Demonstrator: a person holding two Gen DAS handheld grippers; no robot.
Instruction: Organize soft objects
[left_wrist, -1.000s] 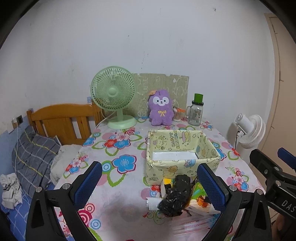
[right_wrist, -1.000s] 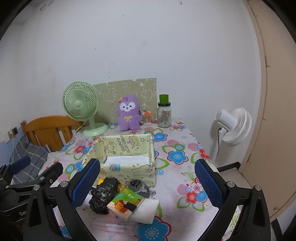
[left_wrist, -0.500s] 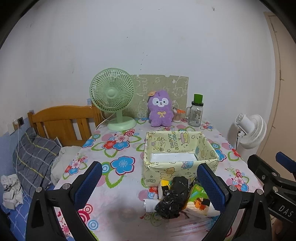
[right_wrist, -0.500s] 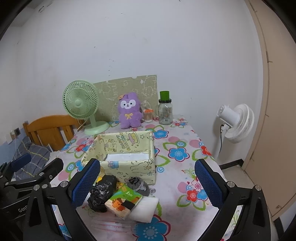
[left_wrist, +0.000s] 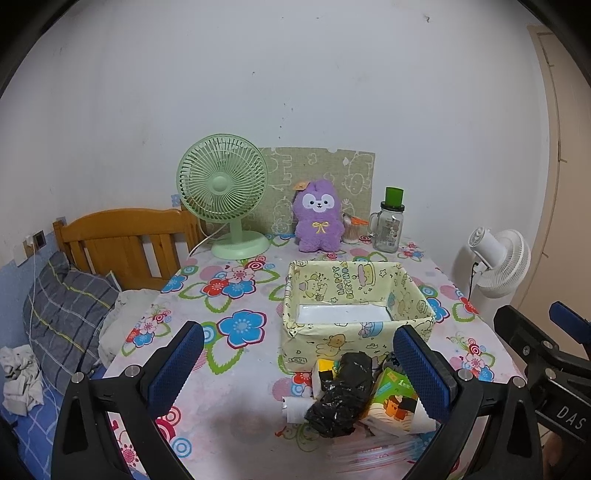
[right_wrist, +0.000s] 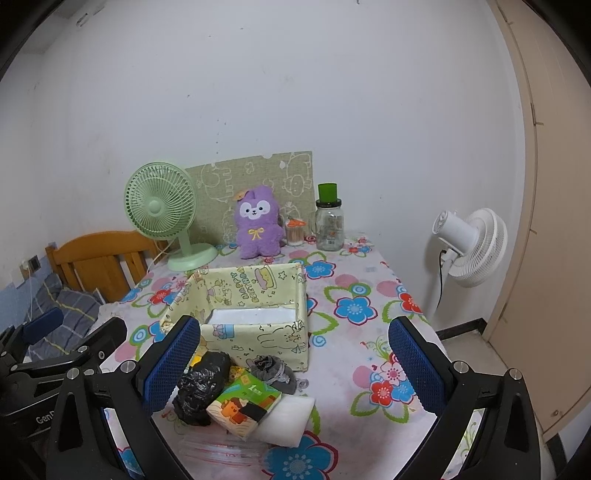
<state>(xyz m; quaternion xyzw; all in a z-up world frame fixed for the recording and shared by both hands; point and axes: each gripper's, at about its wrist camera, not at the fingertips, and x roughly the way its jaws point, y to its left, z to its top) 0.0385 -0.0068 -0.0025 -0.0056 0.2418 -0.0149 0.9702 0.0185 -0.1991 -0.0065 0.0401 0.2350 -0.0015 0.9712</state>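
Note:
A pale yellow cartoon-print box (left_wrist: 354, 332) (right_wrist: 255, 332) stands open on the flowered table (left_wrist: 236, 369) (right_wrist: 354, 310), holding nothing that I can see. Before its near wall lies a heap: a crumpled black plastic bag (left_wrist: 341, 395) (right_wrist: 201, 386), a green tissue pack (left_wrist: 391, 402) (right_wrist: 243, 404), a white foam block (right_wrist: 286, 417), a grey cloth bundle (right_wrist: 273, 371) and a small white roll (left_wrist: 295, 408). My left gripper (left_wrist: 295, 363) hovers open above the heap. My right gripper (right_wrist: 291, 362) is open too, over the heap's right side. Neither holds anything.
At the table's back stand a green desk fan (left_wrist: 225, 192), a purple plush toy (left_wrist: 317, 218) (right_wrist: 258, 223), a glass jar with a green lid (left_wrist: 388, 225) and a small toothpick jar (right_wrist: 294, 233). A white floor fan (right_wrist: 469, 245) stands right, a wooden headboard (left_wrist: 125, 243) and bedding left.
Both grippers have drifted back and slightly up, so the box and the heap sit a little lower and smaller in view. The jaws stay open; nothing on the table moved.

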